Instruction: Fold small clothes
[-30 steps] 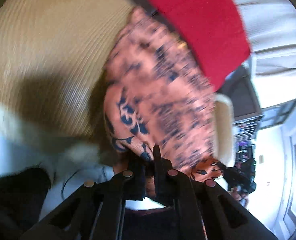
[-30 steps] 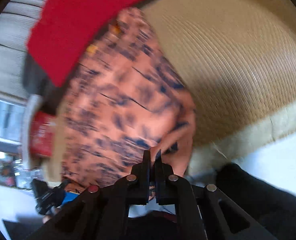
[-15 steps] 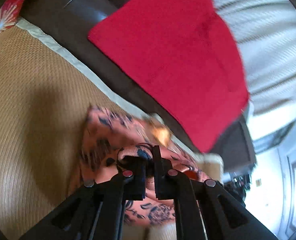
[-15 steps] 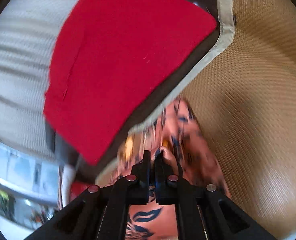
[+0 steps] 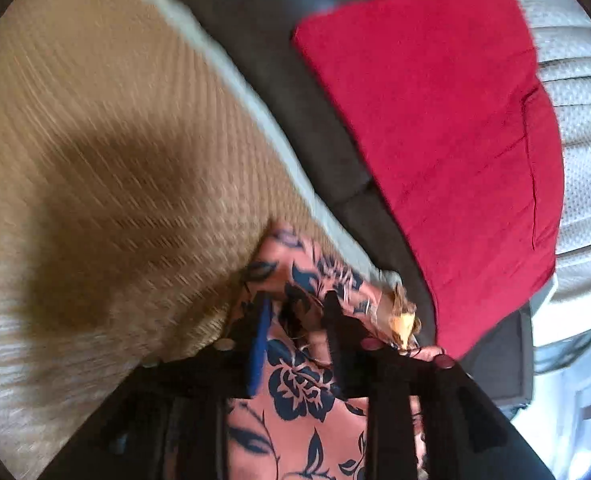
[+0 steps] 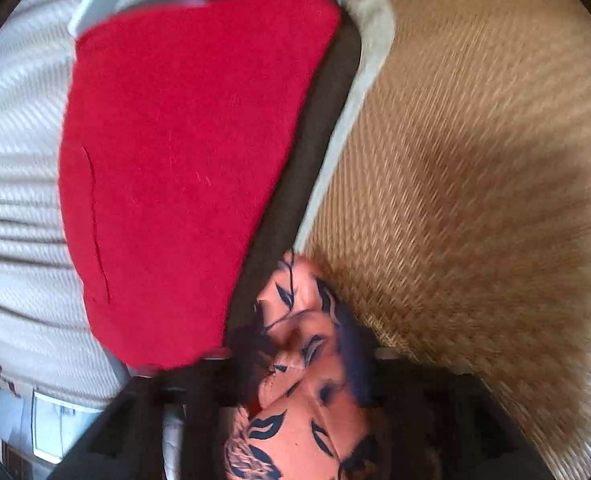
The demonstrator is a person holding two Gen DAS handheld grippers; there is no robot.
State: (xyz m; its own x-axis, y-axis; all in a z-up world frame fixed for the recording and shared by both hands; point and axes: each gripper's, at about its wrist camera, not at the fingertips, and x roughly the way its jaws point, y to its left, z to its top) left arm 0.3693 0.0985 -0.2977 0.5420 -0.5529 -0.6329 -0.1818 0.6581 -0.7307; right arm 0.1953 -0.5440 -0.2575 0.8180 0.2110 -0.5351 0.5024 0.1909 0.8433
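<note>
A small salmon-pink garment with a navy flower print (image 5: 307, 384) lies on a woven tan mat (image 5: 95, 168). My left gripper (image 5: 297, 316) is open over its far edge, with the cloth lying loose between and under the spread fingers. In the right wrist view the same garment (image 6: 303, 400) lies bunched between the spread fingers of my right gripper (image 6: 299, 344), which is open. Both views are blurred by motion.
A red cushion (image 5: 447, 136) leans on a dark sofa back (image 5: 295, 92) just beyond the mat's pale border; it also shows in the right wrist view (image 6: 175, 168). A white ribbed cover (image 6: 15, 160) lies behind it.
Both grippers were shut on the garment's edge and carried it forward over itself toward the sofa back. Now both have opened and the cloth lies loose on the mat.
</note>
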